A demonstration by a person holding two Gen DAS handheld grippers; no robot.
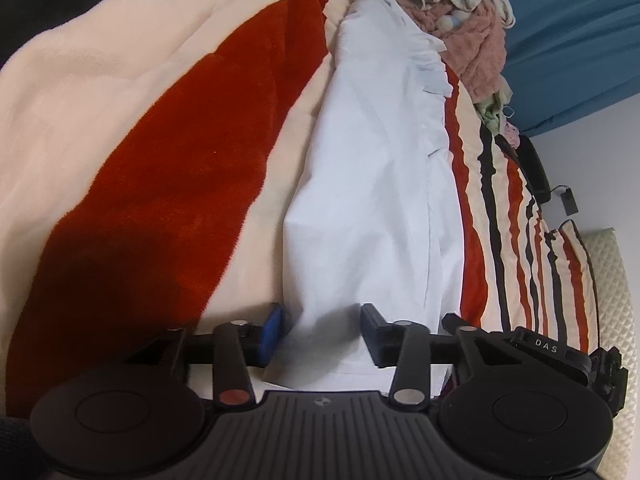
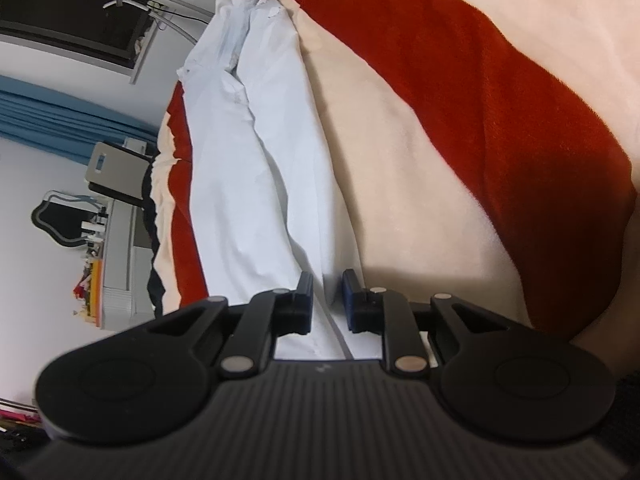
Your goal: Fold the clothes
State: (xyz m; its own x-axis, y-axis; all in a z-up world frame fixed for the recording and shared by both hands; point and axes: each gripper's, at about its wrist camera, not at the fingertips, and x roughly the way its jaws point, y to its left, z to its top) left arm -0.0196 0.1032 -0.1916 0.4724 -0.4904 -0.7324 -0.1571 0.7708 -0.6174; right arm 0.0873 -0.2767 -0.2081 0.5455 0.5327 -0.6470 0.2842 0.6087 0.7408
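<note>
My left gripper (image 1: pixel 326 334) clamps the near end of the white trousers (image 1: pixel 372 184), which lie lengthwise on the red-and-cream striped blanket (image 1: pixel 192 160). My right gripper (image 2: pixel 325 302) pinches the trousers' (image 2: pixel 256 184) edge; a clothes pile (image 1: pixel 460 12) sits beyond.

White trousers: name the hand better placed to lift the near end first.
Probably right. The right tool has narrow jaws around a fold of the white trousers. The left tool straddles more cloth with wider jaws, so its grip looks looser.
</note>
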